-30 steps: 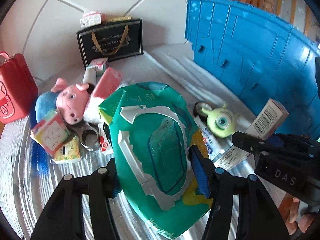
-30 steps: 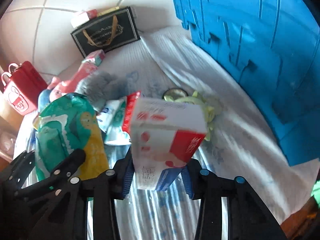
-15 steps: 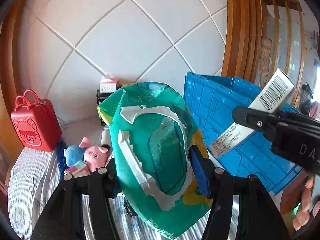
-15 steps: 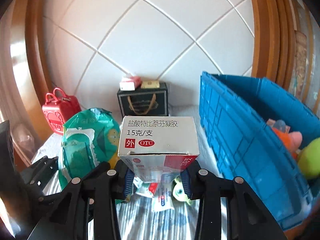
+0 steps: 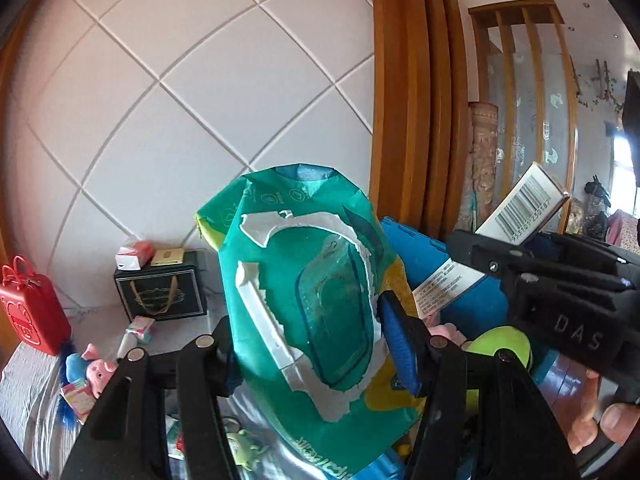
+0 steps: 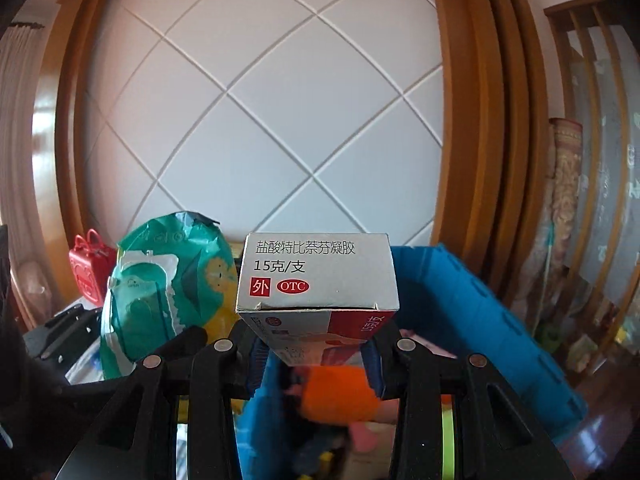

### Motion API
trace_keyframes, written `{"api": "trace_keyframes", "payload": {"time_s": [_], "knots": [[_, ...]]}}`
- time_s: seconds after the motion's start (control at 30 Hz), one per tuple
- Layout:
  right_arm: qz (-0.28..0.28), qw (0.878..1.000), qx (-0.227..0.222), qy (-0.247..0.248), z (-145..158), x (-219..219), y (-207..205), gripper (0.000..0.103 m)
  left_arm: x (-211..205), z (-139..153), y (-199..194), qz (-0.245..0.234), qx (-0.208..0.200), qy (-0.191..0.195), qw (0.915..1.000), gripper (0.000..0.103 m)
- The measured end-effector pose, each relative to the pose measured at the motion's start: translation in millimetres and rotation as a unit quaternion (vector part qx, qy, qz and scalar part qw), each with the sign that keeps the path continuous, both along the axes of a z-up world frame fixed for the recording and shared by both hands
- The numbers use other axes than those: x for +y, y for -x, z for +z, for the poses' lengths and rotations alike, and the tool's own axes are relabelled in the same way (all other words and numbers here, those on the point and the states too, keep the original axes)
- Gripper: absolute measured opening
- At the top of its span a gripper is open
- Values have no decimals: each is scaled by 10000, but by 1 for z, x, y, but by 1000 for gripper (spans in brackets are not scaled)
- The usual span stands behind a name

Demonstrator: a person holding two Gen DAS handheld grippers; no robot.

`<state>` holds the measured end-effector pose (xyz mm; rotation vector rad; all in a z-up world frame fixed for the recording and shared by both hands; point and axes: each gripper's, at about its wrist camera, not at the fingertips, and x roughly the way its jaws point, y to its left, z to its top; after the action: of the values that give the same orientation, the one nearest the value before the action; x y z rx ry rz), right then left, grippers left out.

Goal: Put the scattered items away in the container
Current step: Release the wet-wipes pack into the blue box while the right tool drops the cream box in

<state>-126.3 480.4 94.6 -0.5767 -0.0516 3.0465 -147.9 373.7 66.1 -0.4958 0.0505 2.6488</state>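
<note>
White quilted wall behind, the blue crate [image 6: 460, 304] lies below-ahead of the right gripper [image 6: 316, 356] pinching the medicine box [image 6: 316, 280] upright – nearer (left gripper [image 5: 308, 344] clamps the wipes pack [image 5: 312, 320])

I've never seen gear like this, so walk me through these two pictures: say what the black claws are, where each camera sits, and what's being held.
No robot here: a person holds a two-finger claw in each hand, with a wide-angle camera on each looking along its fingers.

The left view shows the left gripper clamped on a green wipes pack. The right gripper shows at that view's right edge.

The right view shows the right gripper clamped on a medicine box, above the blue crate, which already holds toys.

Left on the table: a pig toy, a red case, a black bag.
</note>
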Motion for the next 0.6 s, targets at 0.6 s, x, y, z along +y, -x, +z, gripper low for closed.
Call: {"api": "trace_keyframes", "payload": {"time_s": [0.6], "knots": [[397, 9905, -1140, 662, -69, 141, 36, 39, 111, -66, 14, 195, -1608, 1262, 9787, 77]]}}
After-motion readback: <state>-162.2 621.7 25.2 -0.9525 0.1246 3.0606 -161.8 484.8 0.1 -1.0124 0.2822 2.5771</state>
